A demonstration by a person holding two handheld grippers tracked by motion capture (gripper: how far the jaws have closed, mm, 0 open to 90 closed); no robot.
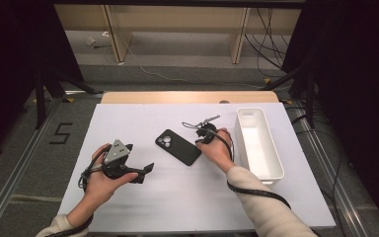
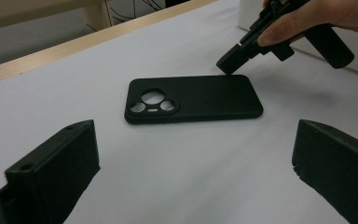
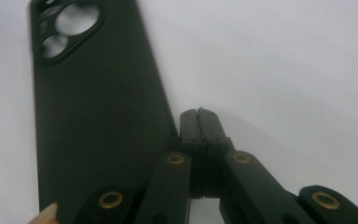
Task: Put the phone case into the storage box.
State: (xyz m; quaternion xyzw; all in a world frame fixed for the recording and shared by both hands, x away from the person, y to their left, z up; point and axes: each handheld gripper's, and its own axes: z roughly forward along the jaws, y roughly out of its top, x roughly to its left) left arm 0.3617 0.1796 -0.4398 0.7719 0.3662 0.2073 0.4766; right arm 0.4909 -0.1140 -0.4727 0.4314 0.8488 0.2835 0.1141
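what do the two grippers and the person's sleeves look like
Both grippers are black with blocky black jaws. The left gripper carries a grey three-cornered plate on top. The right gripper has brass-coloured rivets on its arms. A black cable trails over the cream sleeve.

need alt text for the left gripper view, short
A black phone case lies flat on a white table, camera cutouts to the left. The right claw, shut, held by a hand, touches down at its far right corner; the left claw's open jaws frame the foreground.

Black phone case [image 1: 178,147], camera cutouts up, seemingly empty, flat mid-table.
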